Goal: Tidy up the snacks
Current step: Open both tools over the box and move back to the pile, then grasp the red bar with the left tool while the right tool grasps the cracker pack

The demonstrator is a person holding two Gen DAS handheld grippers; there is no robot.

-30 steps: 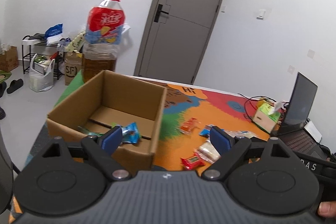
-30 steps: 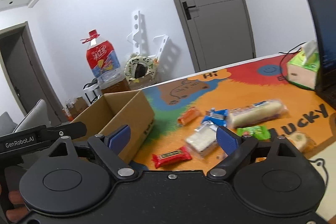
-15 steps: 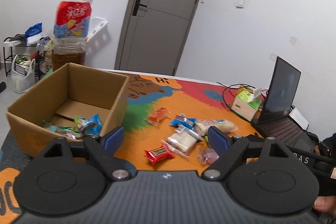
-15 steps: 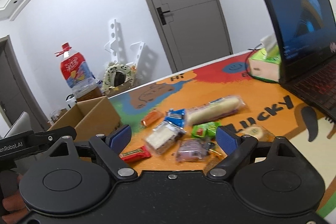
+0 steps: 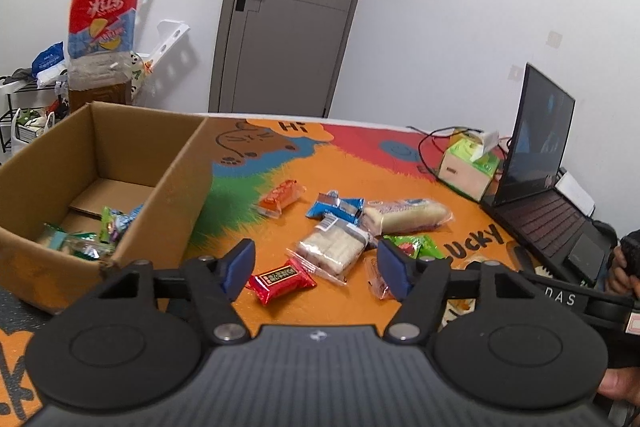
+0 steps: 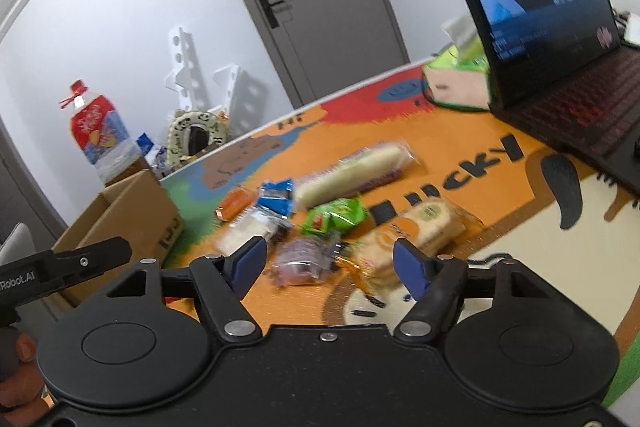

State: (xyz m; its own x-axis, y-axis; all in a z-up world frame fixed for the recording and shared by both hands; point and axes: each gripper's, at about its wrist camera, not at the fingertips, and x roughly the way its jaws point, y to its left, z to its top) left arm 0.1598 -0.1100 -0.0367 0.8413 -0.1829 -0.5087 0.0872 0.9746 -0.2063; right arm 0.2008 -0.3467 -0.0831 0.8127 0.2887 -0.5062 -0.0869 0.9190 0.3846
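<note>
- Left tool: released, blue pads wide apart, nothing btwn them; hovers over bench w/ colourful mat.
- Right tool: also released, holding nothing, above the snack pile; view is motion-blurred.
- Cardboard box on left part of bench, open top; a few wrapped snacks lie in its near corner.
- Loose on mat, right of box: red bar just ahead of left tool, clear cracker pack beside it, orange pack, blue pack, long white roll, green pack.
- Right view: purple-ish pack and round biscuit packs near right tool.
- Laptop open at bench's right edge, tissue box next to it.
</note>
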